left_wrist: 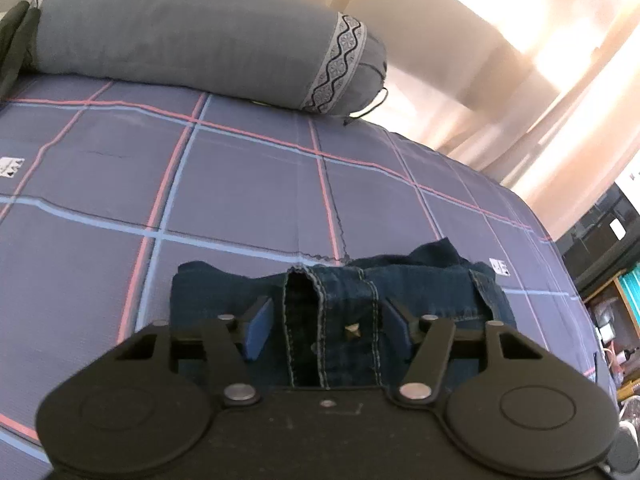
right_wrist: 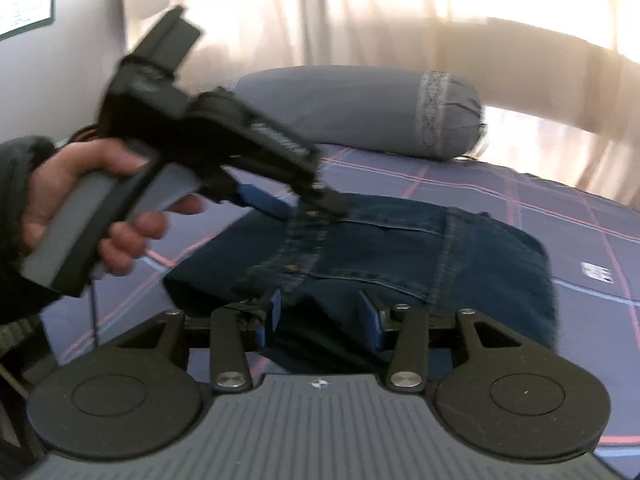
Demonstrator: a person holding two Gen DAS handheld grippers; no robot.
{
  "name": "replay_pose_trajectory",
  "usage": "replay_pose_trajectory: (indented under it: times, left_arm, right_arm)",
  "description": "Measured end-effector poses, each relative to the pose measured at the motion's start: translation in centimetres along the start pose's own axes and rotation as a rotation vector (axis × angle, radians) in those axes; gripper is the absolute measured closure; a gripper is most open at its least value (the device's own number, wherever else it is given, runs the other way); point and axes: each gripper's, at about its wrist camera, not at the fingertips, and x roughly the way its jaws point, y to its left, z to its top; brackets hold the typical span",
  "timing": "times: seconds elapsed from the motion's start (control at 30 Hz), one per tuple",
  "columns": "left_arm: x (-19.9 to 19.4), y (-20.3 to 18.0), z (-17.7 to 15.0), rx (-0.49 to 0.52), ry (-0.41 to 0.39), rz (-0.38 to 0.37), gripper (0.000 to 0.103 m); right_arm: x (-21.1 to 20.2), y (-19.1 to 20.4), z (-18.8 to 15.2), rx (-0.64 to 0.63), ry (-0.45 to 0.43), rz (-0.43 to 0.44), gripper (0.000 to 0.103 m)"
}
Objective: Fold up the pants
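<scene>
**Both tongs let go over the folded jeans**

We judge the fold close to done: the jeans (right_wrist: 400, 256) lie as a compact bundle on the checked bedsheet (left_wrist: 240, 184), with the bolster (left_wrist: 192, 36) well apart at the far end. Both tongs stand released, so we read this as the moment after a fold is laid down, or a pause before tidying it.

Our left tongs (left_wrist: 326, 328) hover over the near edge of the bundle, jaws spread wide. The seamed denim with its metal stud shows between the blue pads (left_wrist: 256, 330), but they do not press on it. In the right wrist view the left hand (right_wrist: 80, 208) holds that tool tilted down, its tip over the far left part of the jeans; whether it touches the cloth we cannot tell.

Our right tongs (right_wrist: 326, 316) are open too, the near edge of the jeans just below and between the jaws, nothing pinched.

Next, we think, comes either a last fold across the bundle, which calls for both tongs to grip one edge together, or simply pressing it flat.
</scene>
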Motion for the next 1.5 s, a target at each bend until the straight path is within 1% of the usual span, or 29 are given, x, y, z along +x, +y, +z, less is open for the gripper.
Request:
replay_pose_trajectory:
  times: [0.07,0.13,0.23,0.3,0.37,0.43,0.47,0.53,0.57,0.63,0.67,0.73,0.77,0.8,0.83,0.9,0.97,1.03,1.13,1.2,1.23,1.27,1.3,1.33,1.37,1.47,1.5]
  left_arm:
    - [0.0,-0.2,0.0,-0.009,0.004,-0.016,0.000]
    - [-0.2,-0.8,0.0,0.000,0.007,-0.036,0.000]
    - [-0.2,-1.4,-0.2,0.043,0.002,-0.016,0.000]
    - [0.3,-1.2,-0.1,0.018,0.012,-0.009,0.000]
    - [0.7,-0.9,0.1,-0.016,0.004,-0.005,0.000]
    - [0.7,-1.0,0.4,-0.034,-0.008,-0.025,0.000]
    - [0.6,-1.3,0.4,-0.020,-0.013,-0.022,0.000]
    - [0.5,-1.9,0.1,0.053,-0.027,-0.004,0.000]
    - [0.7,-1.9,0.1,0.062,-0.023,0.003,0.000]
    - [1.4,-1.5,0.2,0.022,-0.013,-0.013,0.000]
    - [1.8,-1.2,0.2,-0.004,-0.012,-0.020,0.000]
    - [2.3,-1.0,0.3,-0.029,-0.010,-0.015,0.000]
    - [2.6,-0.9,0.3,-0.034,-0.007,-0.020,0.000]
    - [2.7,-1.0,0.3,-0.035,-0.007,-0.021,0.000]
    - [2.6,-1.2,0.4,-0.028,-0.013,-0.021,0.000]
    - [2.3,-1.5,0.4,-0.020,-0.027,-0.033,0.000]
    - [1.6,-1.9,0.5,-0.012,-0.048,-0.025,0.000]
    - [0.5,-1.5,0.9,-0.023,-0.076,-0.033,0.000]
    - [-1.2,-0.6,1.1,-0.033,-0.107,-0.033,0.000]
    - [-2.0,0.1,1.0,-0.035,-0.128,-0.018,0.000]
    - [-1.9,0.2,0.7,-0.022,-0.131,-0.008,0.000]
    - [-1.4,0.3,0.5,-0.013,-0.113,0.009,0.000]
    - [-0.8,0.5,0.2,-0.011,-0.089,0.029,0.000]
    - [-0.3,0.8,-0.1,-0.019,-0.077,0.042,0.000]
    - [0.2,1.4,-0.3,-0.042,-0.073,0.038,0.000]
    - [-0.1,2.7,-0.2,-0.125,-0.079,-0.001,0.000]
    - [-0.6,2.6,0.0,-0.110,-0.094,0.006,0.000]
  right_arm:
    - [0.0,-0.1,-0.4,-0.039,0.005,-0.034,0.028]
    - [0.0,-0.1,-0.7,-0.051,0.012,-0.038,0.023]
    - [0.2,0.6,-1.0,-0.107,0.004,-0.058,0.022]
    - [0.6,0.8,-1.0,-0.125,-0.003,-0.073,0.022]
    - [1.0,1.0,-0.8,-0.146,-0.009,-0.081,0.022]
    - [1.3,1.5,-0.6,-0.178,-0.008,-0.094,0.022]
    - [1.2,1.8,-0.7,-0.198,-0.010,-0.093,0.022]
    - [0.8,2.2,-1.0,-0.252,-0.023,-0.100,0.022]
    - [0.8,2.5,-1.2,-0.294,-0.032,-0.119,0.022]
    - [1.3,3.1,-1.4,-0.358,-0.039,-0.141,0.022]
    - [1.6,3.4,-1.3,-0.374,-0.044,-0.136,0.023]
    - [2.3,3.8,-0.9,-0.405,-0.053,-0.139,0.025]
    - [2.7,3.9,-0.9,-0.426,-0.051,-0.142,0.026]
    - [3.1,3.8,-0.9,-0.441,-0.036,-0.118,0.062]
    - [3.2,3.6,-0.7,-0.430,-0.014,-0.084,0.090]
    - [3.0,3.2,-0.2,-0.378,-0.002,-0.063,0.097]
    - [2.2,2.5,0.8,-0.314,-0.011,-0.031,0.098]
    - [1.0,1.9,2.0,-0.255,-0.031,0.007,0.098]
    - [0.2,1.6,3.5,-0.222,-0.056,0.074,0.098]
    - [0.6,2.2,3.8,-0.235,-0.056,0.109,0.098]
    - [1.2,2.5,3.7,-0.249,-0.048,0.112,0.098]
    - [1.9,2.9,3.5,-0.266,-0.029,0.105,0.098]
    - [2.9,3.2,3.0,-0.288,0.009,0.100,0.097]
    - [3.8,3.3,2.5,-0.292,0.038,0.096,0.096]
    - [4.4,3.0,2.1,-0.277,0.046,0.103,0.096]
    - [4.4,2.7,2.1,-0.231,0.027,0.121,0.096]
    - [4.2,2.6,2.6,-0.226,0.004,0.130,0.096]
